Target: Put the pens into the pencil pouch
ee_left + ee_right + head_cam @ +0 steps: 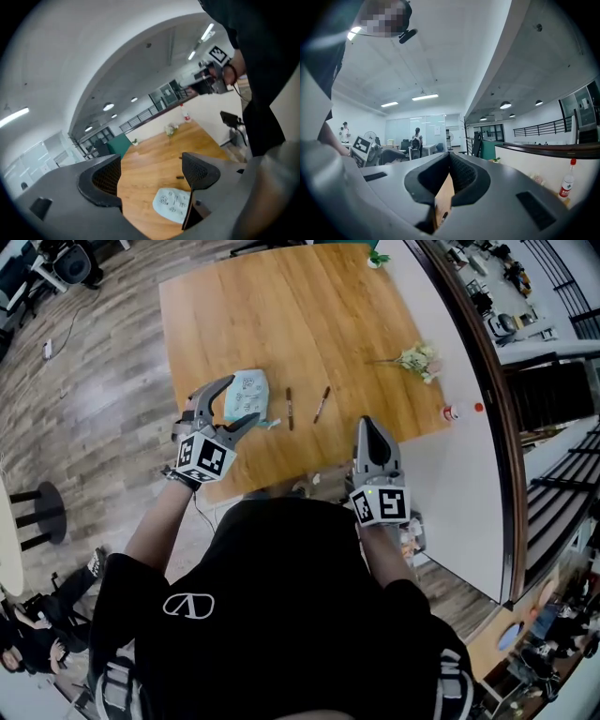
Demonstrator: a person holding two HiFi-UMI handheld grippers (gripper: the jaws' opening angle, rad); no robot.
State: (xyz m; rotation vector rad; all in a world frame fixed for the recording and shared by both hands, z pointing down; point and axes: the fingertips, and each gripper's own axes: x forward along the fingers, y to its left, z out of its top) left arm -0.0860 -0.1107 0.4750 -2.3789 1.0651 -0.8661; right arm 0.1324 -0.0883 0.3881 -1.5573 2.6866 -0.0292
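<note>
Left side: the left tool [234, 401] is held over the near left part of the bench [281, 306]. Its jaws stand wide apart with nothing between the pads. Seen along the jaws, the pencil pouch [172, 205] lies just beyond and below the tips, not touched.

The pencil pouch is pale and printed, and rests flat on the bench close to the near edge. Whether its zip is open cannot be made out.

Just right of the pouch, the left pen [290, 409] and the right pen [322, 404] lie side by side on the wood. They are apart from each other and from the pouch.

The right tool [368, 423] is held level at the near edge, right of the pens. Its jaws are pressed together and hold nothing.

Progress: no pen is in the pouch as far as can be seen, so the whole task remains. My reading is that the pouch is being addressed first, to be steadied or opened.

Clearances: pouch and pens all sit near the near edge, so a careless nudge toward the person could push one off. The far half of the bench is open. A sprig of flowers [417, 359] and a small bottle [450, 412] stand well apart at the right edge, clear of the working area.
</note>
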